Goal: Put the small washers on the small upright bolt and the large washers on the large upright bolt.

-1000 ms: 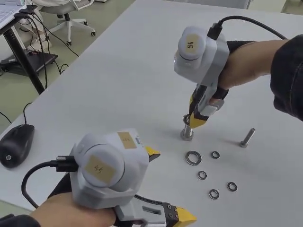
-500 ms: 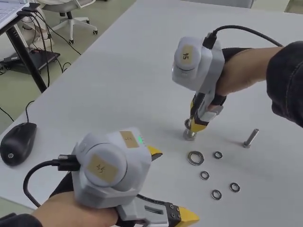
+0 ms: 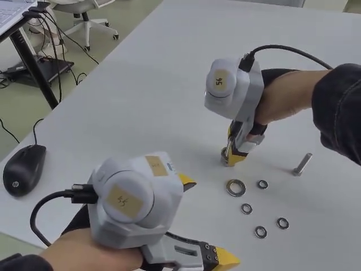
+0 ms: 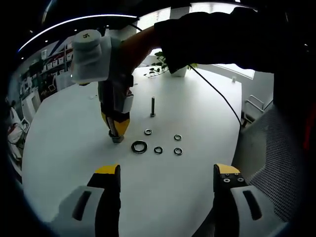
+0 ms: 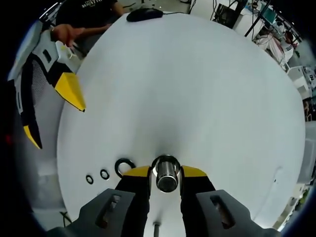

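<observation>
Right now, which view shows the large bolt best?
Right gripper view: the large bolt sits close up, end-on, between the jaws. Head view and left gripper view show its base under the right gripper.

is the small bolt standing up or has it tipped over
Upright: the small bolt stands on its head, shaft pointing straight up.

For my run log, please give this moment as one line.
right gripper: shut on large bolt | left gripper: open | large washer, four small washers: loose on table | small bolt: bare
</observation>
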Tool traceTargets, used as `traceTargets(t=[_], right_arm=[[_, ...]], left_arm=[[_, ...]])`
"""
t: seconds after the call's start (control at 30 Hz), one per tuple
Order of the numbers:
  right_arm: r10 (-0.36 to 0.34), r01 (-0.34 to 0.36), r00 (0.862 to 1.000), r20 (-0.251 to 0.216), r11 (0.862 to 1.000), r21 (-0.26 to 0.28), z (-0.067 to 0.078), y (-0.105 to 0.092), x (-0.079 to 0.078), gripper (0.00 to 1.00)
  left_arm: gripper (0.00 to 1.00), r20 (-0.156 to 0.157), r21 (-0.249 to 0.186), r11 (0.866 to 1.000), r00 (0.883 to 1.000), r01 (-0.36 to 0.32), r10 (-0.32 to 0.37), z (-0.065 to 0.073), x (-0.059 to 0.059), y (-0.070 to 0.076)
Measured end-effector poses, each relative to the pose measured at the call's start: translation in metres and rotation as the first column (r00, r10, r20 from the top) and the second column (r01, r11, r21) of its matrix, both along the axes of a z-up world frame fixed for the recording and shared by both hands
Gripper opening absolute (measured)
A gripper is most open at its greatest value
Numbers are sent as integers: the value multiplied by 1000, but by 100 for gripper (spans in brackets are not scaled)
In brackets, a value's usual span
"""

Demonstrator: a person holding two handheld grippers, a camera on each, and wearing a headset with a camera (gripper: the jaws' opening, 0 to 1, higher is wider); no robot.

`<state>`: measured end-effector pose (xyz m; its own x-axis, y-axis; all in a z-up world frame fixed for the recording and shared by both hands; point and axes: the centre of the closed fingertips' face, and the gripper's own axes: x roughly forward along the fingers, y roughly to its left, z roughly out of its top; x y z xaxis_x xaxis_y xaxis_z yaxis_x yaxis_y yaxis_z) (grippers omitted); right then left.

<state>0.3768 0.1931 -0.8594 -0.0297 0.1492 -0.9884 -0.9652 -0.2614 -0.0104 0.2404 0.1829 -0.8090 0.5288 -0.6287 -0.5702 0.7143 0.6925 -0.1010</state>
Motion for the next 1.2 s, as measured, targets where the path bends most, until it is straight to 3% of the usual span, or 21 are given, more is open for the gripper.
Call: traceTargets(t=[0.97, 1.2], right_arm=[[-3, 3, 1000, -2, 1000, 14, -8, -3, 3, 26], [-21, 22, 999, -29, 1000, 18, -10, -5, -3, 31]], left_arm=[[76, -4, 0, 1000, 1000, 3, -3, -1, -2, -1], [76, -7, 4, 1000, 1000, 7, -7, -2, -2, 0]])
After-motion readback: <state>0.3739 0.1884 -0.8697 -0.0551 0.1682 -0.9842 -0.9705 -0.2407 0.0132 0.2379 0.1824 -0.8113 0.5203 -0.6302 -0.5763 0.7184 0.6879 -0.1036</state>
